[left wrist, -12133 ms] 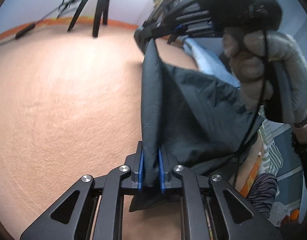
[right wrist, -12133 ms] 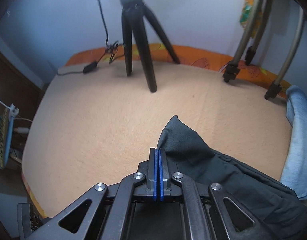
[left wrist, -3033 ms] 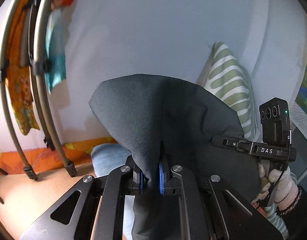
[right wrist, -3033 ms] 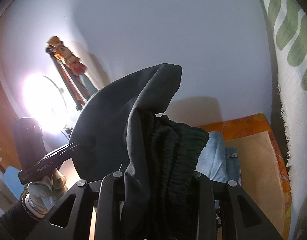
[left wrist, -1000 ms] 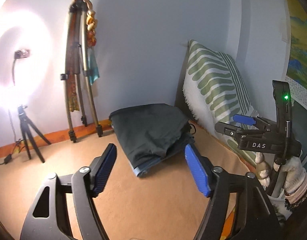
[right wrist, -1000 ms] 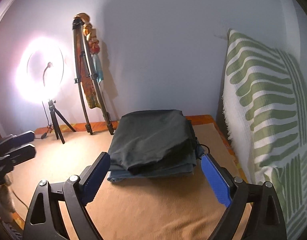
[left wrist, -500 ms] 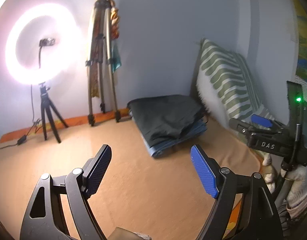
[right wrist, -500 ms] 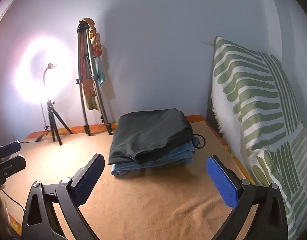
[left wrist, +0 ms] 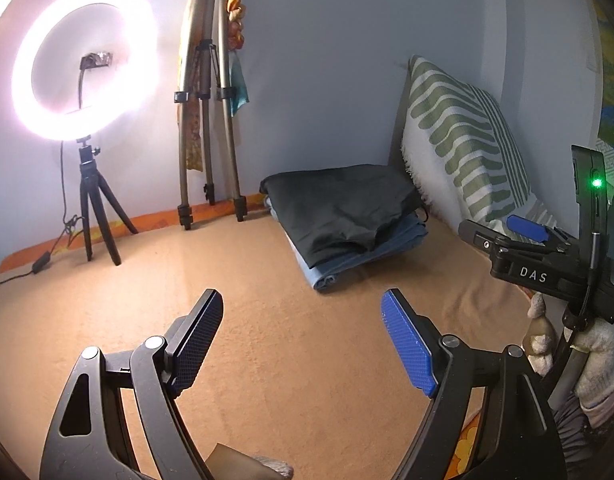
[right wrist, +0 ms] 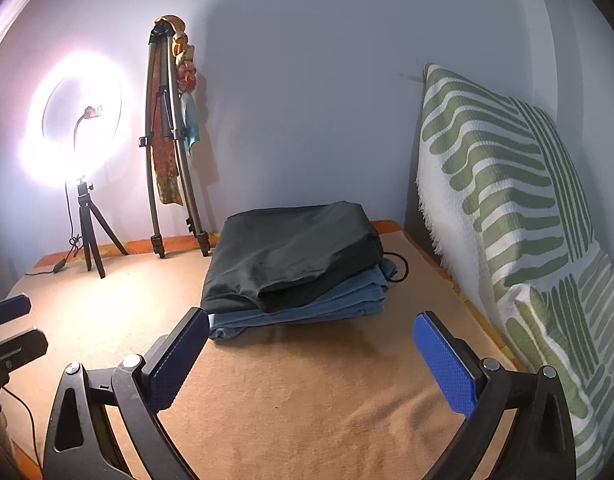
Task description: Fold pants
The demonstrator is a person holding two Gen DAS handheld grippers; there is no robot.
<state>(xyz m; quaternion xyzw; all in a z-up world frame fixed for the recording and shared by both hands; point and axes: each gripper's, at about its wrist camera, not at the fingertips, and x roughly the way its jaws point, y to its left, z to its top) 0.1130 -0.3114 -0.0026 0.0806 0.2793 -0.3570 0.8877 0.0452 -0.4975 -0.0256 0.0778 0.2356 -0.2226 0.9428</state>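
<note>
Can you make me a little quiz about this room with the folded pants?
1. True or false: the dark pants lie folded on top of the blue jeans.
2. The left gripper and right gripper are: A) both open, holding nothing; B) both shut on cloth; C) one open, one shut.
3. What glows on the small black tripod at the back left?

Key: 1 true. 2 A. 3 the ring light.

I'm in a home bedroom — a tan blanket-covered bed (right wrist: 307, 420) under me, a green-striped pillow (right wrist: 507, 208) against the wall, folded clothes (right wrist: 299, 268) stacked nearby — with a ring light (left wrist: 83, 60) set up.
</note>
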